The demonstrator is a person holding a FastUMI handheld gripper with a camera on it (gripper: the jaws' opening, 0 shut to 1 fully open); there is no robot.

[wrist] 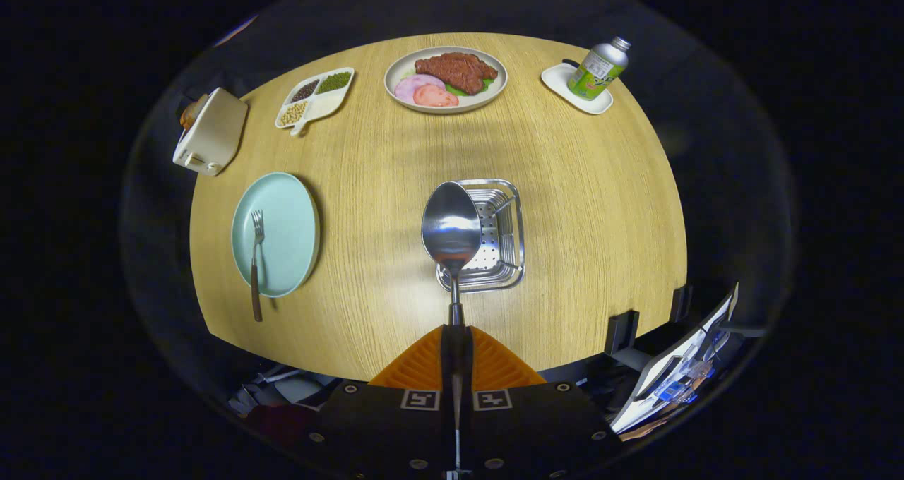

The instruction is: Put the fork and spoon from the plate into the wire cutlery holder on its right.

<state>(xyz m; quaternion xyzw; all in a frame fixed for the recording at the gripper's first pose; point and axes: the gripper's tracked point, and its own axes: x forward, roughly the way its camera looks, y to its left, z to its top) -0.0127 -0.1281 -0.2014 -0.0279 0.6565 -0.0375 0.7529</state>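
Hand-held gripper clamps the spoon handle — shiny bowl upright; wire cutlery holder just behind.

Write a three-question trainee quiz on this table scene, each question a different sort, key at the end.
1. True or false: the hand-held gripper is shut on the spoon.
2. Where does the fork lie?
A. in the wire cutlery holder
B. on the light blue plate
C. beside the bottle
3. Fill in: the spoon's bowl shows in front of the wire cutlery holder's ____ side.

Key
1. True: both orange fingers press on the spoon's handle, bowl up ahead of them.
2. B: its tines rest on the plate, its dark handle overhanging the near rim.
3. Left.
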